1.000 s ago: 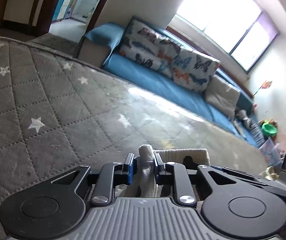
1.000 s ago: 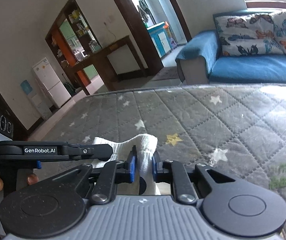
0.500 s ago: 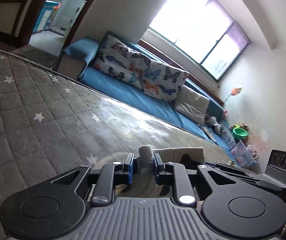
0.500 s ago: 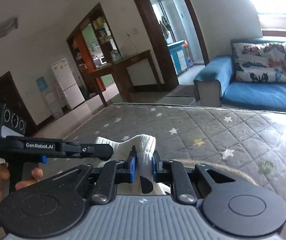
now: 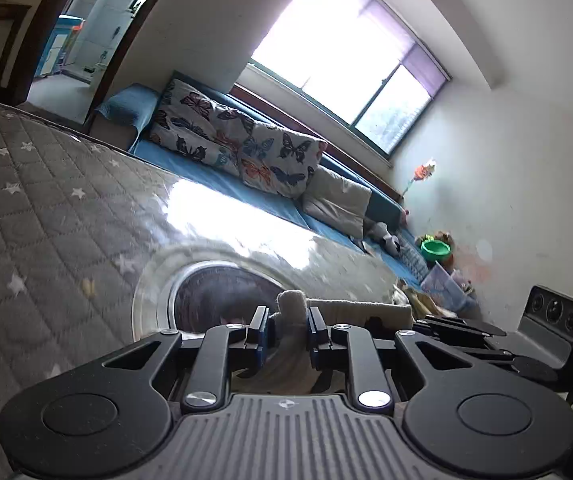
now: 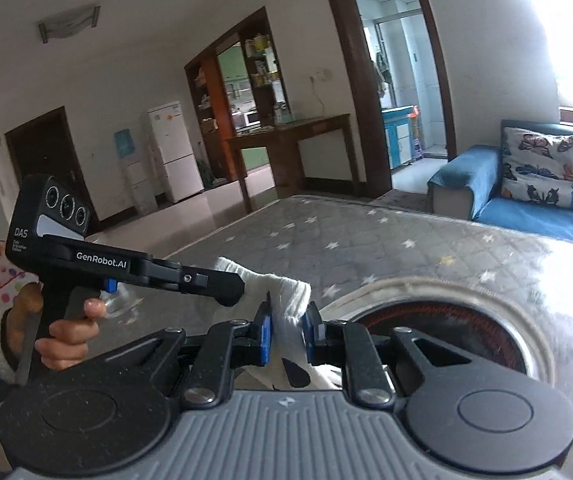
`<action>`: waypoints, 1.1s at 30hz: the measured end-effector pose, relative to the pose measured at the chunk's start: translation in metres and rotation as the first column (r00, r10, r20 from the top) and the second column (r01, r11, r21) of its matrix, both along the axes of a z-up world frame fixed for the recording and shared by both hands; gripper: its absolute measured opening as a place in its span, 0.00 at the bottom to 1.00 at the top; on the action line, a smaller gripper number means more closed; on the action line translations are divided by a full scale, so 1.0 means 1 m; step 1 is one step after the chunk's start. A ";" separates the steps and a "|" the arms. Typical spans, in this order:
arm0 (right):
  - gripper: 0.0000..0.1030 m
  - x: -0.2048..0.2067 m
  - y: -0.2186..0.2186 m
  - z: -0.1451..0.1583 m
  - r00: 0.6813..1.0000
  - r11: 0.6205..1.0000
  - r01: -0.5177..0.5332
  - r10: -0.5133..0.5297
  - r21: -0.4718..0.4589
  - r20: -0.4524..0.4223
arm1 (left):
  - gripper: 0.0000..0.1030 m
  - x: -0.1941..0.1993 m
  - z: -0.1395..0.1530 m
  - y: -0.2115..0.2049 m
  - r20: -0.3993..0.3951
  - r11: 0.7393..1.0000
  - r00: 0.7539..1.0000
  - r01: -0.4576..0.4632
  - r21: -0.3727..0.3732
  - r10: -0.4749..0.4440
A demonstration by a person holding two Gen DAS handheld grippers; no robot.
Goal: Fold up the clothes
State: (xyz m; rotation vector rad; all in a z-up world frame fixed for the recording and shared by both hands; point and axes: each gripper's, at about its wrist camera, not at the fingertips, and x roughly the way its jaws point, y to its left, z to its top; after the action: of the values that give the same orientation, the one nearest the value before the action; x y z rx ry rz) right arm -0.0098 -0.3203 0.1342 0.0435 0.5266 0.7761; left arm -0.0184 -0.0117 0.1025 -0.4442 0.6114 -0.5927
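While most of the cloth (image 5: 292,308) hangs hidden below the mattress (image 5: 46,220), both hand-held grippers, left (image 5: 286,330) and right (image 6: 288,328), pinch it.

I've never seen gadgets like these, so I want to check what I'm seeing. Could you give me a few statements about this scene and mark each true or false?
1. Both grippers are clamped on white cloth. True: left gripper, right gripper.
2. The sofa is red. False: it is blue.
3. The mattress has a star pattern. True.
4. The cushions show flowers. False: butterflies.
5. The cloth lies flat, untouched. False: it is gripped.
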 end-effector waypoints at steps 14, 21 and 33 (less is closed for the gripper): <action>0.14 -0.105 -0.009 -0.012 0.996 0.996 -0.081 0.081 -0.033 0.025 | 0.21 -0.093 -0.007 -0.004 0.069 0.993 0.991 0.111 0.040 -0.113; 0.18 -0.133 -0.016 -0.026 0.996 0.995 -0.093 0.093 -0.043 -0.002 | 0.21 -0.132 -0.026 -0.008 0.080 0.981 0.979 0.183 0.070 -0.188; 0.20 -0.167 -0.025 -0.044 0.990 0.988 -0.124 0.118 -0.087 -0.078 | 0.22 -0.162 -0.040 -0.011 0.092 0.943 0.946 0.295 0.153 -0.310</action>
State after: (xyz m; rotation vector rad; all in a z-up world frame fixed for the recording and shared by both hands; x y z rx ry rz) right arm -0.1765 -0.3453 0.0898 -0.0462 0.6378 0.8705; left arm -0.1805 -0.0230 0.0625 -0.1845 0.6108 -0.8583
